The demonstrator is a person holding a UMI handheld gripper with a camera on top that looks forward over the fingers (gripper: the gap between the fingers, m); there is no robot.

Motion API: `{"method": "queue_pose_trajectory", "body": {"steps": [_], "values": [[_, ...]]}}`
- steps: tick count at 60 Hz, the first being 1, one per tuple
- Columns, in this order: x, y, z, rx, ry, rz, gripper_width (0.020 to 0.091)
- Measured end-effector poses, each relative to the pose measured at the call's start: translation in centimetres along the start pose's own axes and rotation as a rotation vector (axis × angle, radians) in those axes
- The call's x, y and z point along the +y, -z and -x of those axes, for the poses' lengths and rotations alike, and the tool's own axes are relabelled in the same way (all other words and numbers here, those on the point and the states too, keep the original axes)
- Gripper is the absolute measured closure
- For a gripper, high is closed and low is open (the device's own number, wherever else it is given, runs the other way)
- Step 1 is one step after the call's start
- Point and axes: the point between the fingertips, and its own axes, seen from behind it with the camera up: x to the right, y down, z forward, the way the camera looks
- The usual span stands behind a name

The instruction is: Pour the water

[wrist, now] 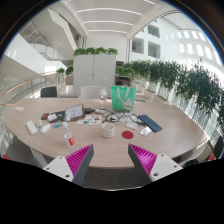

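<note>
the claw (112,160) hangs with its fingers spread wide and nothing between them, well back from the desk (165,130). a pale cup (108,129) stands beyond the fingers near the middle of the clutter, probably the task's vessel, though no water or bottle can be made out for certain. the risk: approaching from this far, the fingers could clip the small items crowded beside the cup and knock it over. a green bag (123,97) stands further back; the other small things are too tiny to name.
</note>
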Motion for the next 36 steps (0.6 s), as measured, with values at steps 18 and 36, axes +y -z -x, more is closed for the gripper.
{"method": "queue_pose_trajectory", "body": {"steps": [18,36], "values": [[3.5,-0.2,3.3,0.038,-0.049,-0.005,0.0279],[10.1,-8.8,14.9,-0.175,-0.031,-0.064,0.0281]]}}
